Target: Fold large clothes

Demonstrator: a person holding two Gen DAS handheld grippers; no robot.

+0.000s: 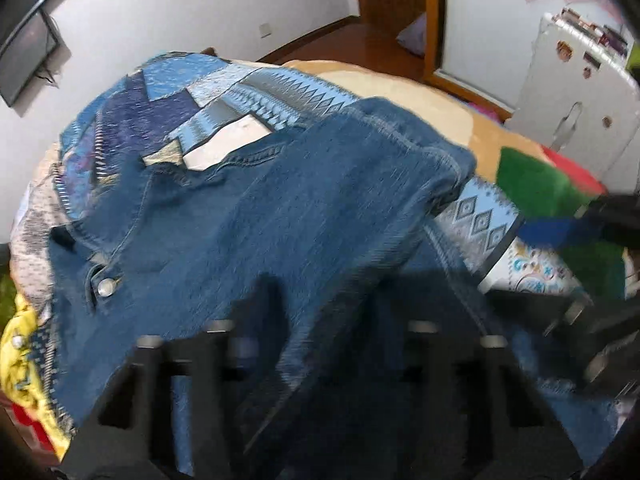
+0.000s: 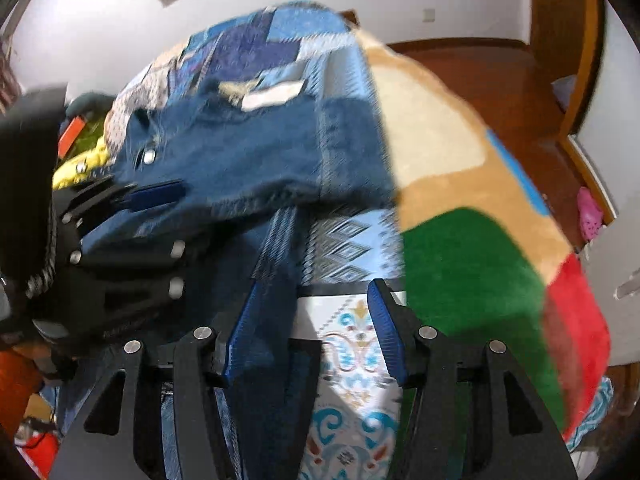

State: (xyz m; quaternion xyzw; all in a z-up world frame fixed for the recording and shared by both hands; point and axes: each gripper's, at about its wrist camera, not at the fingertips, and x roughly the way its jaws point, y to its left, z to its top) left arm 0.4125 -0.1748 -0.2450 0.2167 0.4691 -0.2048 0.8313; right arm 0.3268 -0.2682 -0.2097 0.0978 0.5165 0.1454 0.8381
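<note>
- Denim, blue and heavy: the denim garment (image 1: 304, 216) lies bunched across the middle of the frame on a patchwork quilt (image 1: 160, 120). One layer is thrown over another, and a long strip of it trails down to the bottom edge.
- The right claw (image 2: 316, 328) is about half open and holds nothing. The trailing strip runs between its jaws, close against the left-hand pad (image 2: 248, 332), and the other pad stands clear of it.
- The left claw (image 2: 152, 200) sits at centre left with one blue pad lying on top of the denim. I cannot tell whether it is clamped, because of blur and folds.
- Risk: if the right claw closes now, it may catch only the strip's edge, which could slip out under the cloth's weight.
- Risk: a pull from the left could drag several bunched layers together and skew the fold. It could also shift the quilt or the green, beige and red blanket (image 2: 460, 272) underneath.
- The right view shows both claws and their pads.
- In the left view the denim covers that claw's own fingertips, but the garment's spread and a yellow cloth (image 1: 24, 368) at lower left show more clearly.
</note>
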